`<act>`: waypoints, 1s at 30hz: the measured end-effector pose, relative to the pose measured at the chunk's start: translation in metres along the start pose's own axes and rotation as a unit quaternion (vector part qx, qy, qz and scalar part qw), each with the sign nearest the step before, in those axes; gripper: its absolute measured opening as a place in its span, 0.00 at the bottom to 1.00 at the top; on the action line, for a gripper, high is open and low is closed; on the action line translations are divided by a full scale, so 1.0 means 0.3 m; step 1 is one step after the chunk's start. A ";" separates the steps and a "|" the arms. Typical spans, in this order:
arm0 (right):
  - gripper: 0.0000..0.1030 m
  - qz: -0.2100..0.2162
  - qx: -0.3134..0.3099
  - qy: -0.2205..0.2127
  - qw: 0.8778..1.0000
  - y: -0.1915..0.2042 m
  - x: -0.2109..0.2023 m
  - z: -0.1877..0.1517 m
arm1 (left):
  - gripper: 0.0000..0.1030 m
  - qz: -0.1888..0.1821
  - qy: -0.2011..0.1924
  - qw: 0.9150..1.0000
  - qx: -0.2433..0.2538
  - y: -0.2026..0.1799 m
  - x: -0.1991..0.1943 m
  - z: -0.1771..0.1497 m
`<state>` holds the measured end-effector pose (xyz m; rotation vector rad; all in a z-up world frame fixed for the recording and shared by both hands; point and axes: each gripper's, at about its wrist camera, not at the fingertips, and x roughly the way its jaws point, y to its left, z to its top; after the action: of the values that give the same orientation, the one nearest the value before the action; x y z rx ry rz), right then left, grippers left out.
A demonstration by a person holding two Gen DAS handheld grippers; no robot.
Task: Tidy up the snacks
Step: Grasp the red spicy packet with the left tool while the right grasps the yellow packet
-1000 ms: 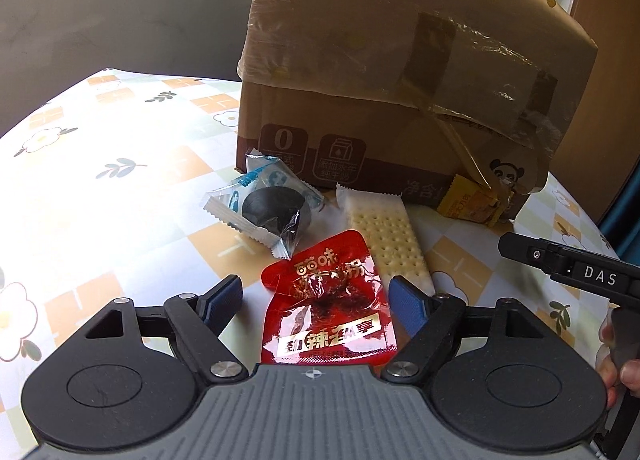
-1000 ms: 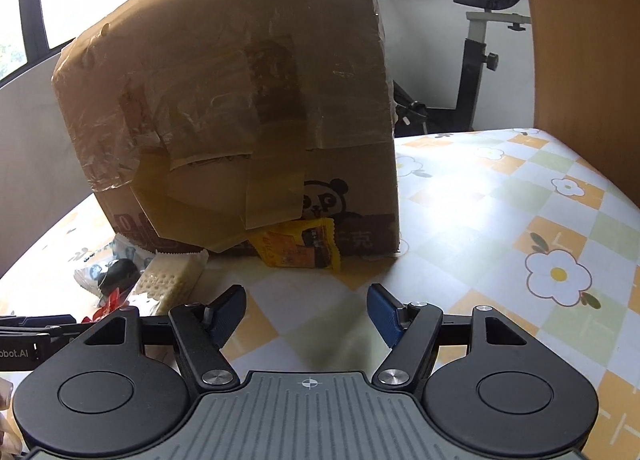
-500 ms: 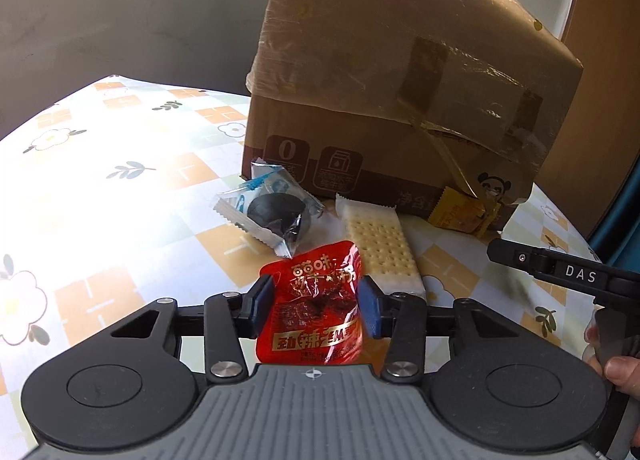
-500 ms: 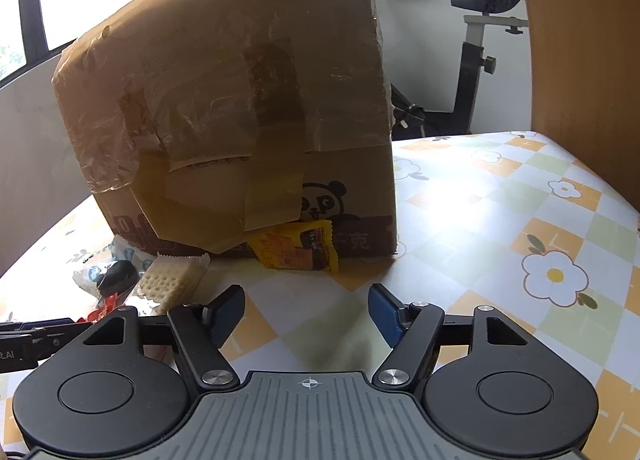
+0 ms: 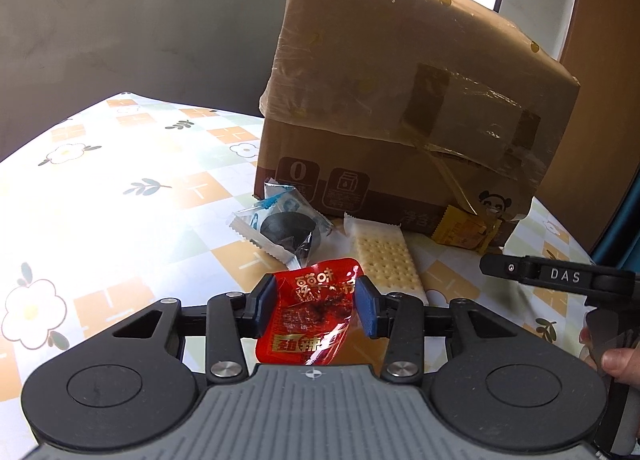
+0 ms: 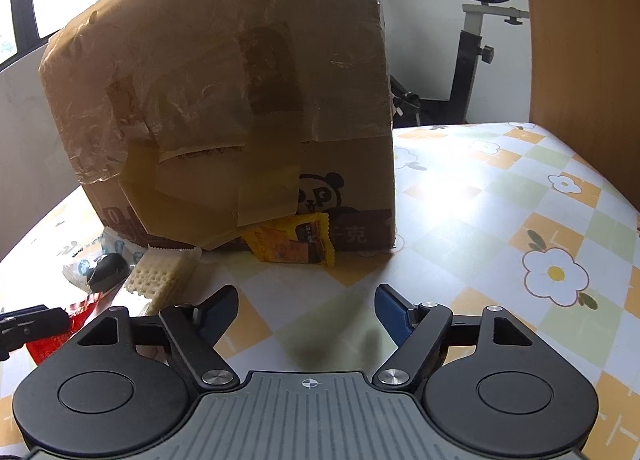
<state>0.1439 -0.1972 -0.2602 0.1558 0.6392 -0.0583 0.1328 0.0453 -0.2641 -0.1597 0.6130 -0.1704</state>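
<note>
Closing from wide, the left tool (image 5: 315,303) now pinches the red snack pouch (image 5: 310,320) by its sides, just above the counter (image 5: 120,220). Light, soft and crinkly, it buckles; the flat sealed edge should grip better. The right tool (image 6: 306,314) has just spread wider, empty.

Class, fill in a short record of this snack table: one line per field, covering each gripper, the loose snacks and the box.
Left gripper: shut on the red pouch
Right gripper: open, nothing between its pads
Loose snacks: cracker pack, dark cake packet, yellow packet
Cardboard box: taped, behind the snacks
Table: flowered cloth
</note>
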 end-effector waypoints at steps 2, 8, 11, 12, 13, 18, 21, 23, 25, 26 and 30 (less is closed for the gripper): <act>0.83 0.001 0.010 -0.004 1.000 0.006 0.013 0.031 | 0.43 0.002 0.000 1.000 -0.006 0.011 0.000 -0.003; 0.86 -0.025 0.005 -0.001 1.000 0.070 0.105 0.090 | 0.43 0.003 -0.001 1.000 -0.021 0.039 -0.004 -0.004; 0.89 -0.054 -0.001 -0.002 0.999 0.099 0.145 0.102 | 0.43 0.003 -0.001 1.000 -0.023 0.043 -0.006 -0.006; 0.90 -0.063 0.003 -0.003 0.998 0.107 0.154 0.104 | 0.43 0.004 -0.001 1.000 -0.023 0.046 -0.006 -0.006; 0.89 -0.071 0.003 -0.002 0.997 0.112 0.160 0.105 | 0.43 0.005 -0.001 1.000 -0.024 0.046 -0.008 -0.007; 0.45 -0.068 0.018 0.001 0.998 0.102 0.146 0.091 | 0.43 0.005 -0.004 1.000 -0.027 0.053 -0.020 -0.006; 0.37 -0.053 0.017 0.003 0.998 0.088 0.112 0.071 | 0.43 0.002 -0.007 1.000 -0.027 0.051 -0.028 -0.004; 0.31 -0.045 0.019 0.002 0.999 0.079 0.084 0.053 | 0.43 0.001 -0.008 1.000 -0.025 0.050 -0.036 -0.005; 0.21 -0.038 0.016 0.004 0.999 0.070 0.058 0.031 | 0.43 0.000 -0.009 1.000 -0.024 0.047 -0.042 -0.006; 0.20 -0.034 0.014 0.005 0.999 0.067 0.046 0.023 | 0.43 -0.001 -0.009 1.000 -0.023 0.044 -0.047 -0.007; 0.11 -0.012 0.018 0.019 1.000 0.056 -0.003 -0.012 | 0.43 -0.007 -0.012 1.000 -0.016 0.033 -0.067 -0.006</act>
<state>0.1428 -0.1800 -0.2605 0.1850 0.6777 -0.0908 0.1166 0.0590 -0.2564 -0.1966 0.5916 -0.1714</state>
